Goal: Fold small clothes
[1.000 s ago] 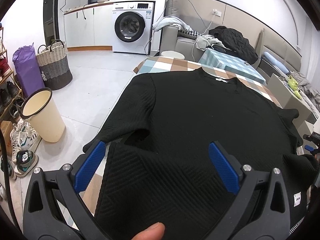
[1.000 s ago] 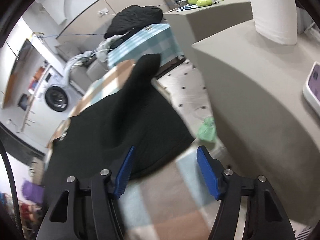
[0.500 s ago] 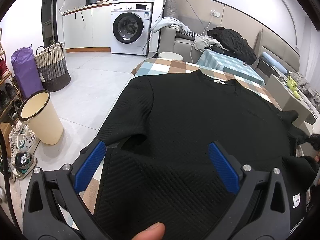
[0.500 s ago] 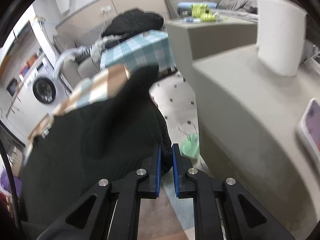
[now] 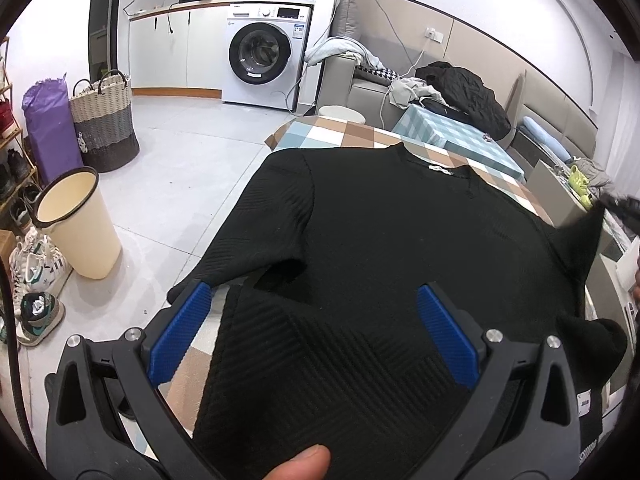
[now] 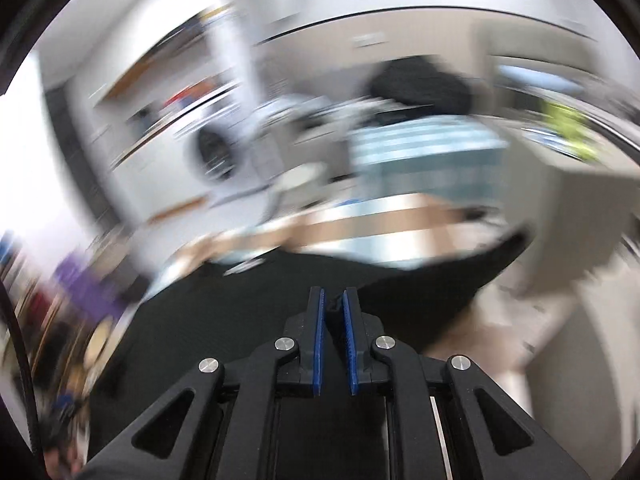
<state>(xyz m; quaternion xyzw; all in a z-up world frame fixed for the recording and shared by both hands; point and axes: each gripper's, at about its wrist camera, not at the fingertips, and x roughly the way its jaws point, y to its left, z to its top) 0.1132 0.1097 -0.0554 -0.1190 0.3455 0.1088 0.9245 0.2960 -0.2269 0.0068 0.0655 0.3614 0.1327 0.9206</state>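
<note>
A cream bin [image 5: 78,224] on the floor, contents unseen. A black sweater [image 5: 384,248] covers the checked table [image 5: 340,136]. The left claw [image 5: 316,332] gapes above it. The right claw [image 6: 331,312], apart a second ago, now pinches its right sleeve, lifted.

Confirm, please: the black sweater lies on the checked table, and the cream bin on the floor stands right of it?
Not quite: the left wrist view shows the cream bin standing left of the black sweater, not right. The sweater does lie on the checked table.
</note>
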